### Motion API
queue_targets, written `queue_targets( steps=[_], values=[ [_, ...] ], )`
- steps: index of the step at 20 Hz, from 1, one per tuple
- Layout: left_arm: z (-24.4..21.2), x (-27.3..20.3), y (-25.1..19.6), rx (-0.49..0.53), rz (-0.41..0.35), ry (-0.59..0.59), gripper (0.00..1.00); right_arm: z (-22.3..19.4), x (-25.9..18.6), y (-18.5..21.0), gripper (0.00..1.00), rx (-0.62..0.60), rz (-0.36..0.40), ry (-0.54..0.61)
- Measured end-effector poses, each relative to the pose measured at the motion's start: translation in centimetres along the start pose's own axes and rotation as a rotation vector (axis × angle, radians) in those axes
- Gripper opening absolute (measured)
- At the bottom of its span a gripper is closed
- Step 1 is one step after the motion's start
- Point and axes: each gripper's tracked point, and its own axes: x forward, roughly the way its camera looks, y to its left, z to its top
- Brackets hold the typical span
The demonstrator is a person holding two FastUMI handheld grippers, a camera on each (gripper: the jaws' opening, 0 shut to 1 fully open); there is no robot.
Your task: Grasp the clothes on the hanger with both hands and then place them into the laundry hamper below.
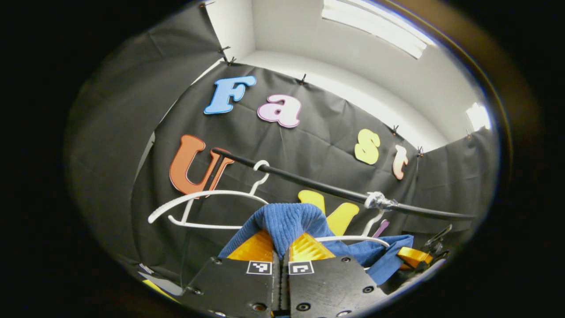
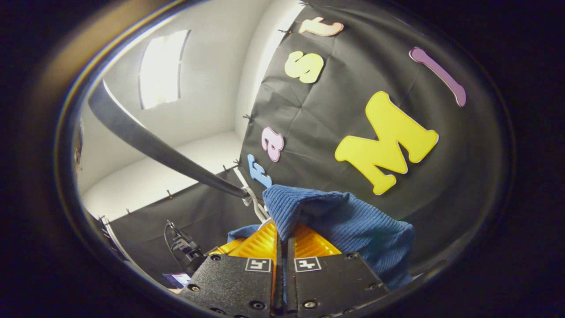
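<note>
A blue ribbed garment [image 1: 289, 221] bunches over my left gripper [image 1: 281, 247], whose fingers are shut on a fold of it. The cloth trails right over a white hanger [image 1: 353, 239] hooked on the black rail [image 1: 335, 191]. Farther right in the left gripper view, the other gripper [image 1: 415, 256] holds the garment's far end. In the right gripper view the same blue garment [image 2: 353, 221] drapes over my right gripper [image 2: 282, 240], pinched between its shut fingers, just below the rail [image 2: 154, 148]. The hamper is out of sight.
An empty white hanger [image 1: 207, 207] hangs on the rail to the left of the garment. The black cloth wall stands close behind the rail. A dark clamp or stand with cables [image 2: 183, 249] sits low on the left in the right gripper view.
</note>
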Motion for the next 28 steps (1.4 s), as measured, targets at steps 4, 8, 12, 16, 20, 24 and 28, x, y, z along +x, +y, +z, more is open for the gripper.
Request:
queue_targets(
  steps=[4,8,12,16,20,24,28],
  values=[
    [0.2,0.4,0.6,-0.108,-0.032,0.006,0.00,3.4,-0.3,-1.5,0.06,0.194,0.041,-0.103],
    [-0.3,1.0,2.9,-0.267,-0.044,0.036,0.04,4.6,-1.2,-3.5,0.06,0.325,0.043,-0.152],
    [-2.1,0.7,6.0,-0.392,-0.035,0.062,0.00,4.9,-2.3,-5.1,0.06,0.402,0.037,-0.183],
    [-4.4,0.1,6.7,-0.406,-0.041,0.115,0.00,4.7,-2.9,-6.6,0.05,0.454,0.021,-0.201],
    [-5.2,-0.2,6.1,-0.513,-0.082,0.128,0.05,4.5,-3.4,-8.5,0.05,0.625,0.046,-0.239],
    [-4.3,-0.3,7.1,-0.570,-0.099,0.091,0.00,3.0,-3.6,-9.8,0.05,0.627,0.003,-0.244],
    [-4.8,-1.0,8.1,-0.578,-0.081,0.104,0.00,3.2,-3.4,-10.1,0.06,0.603,-0.055,-0.225]
  ],
)
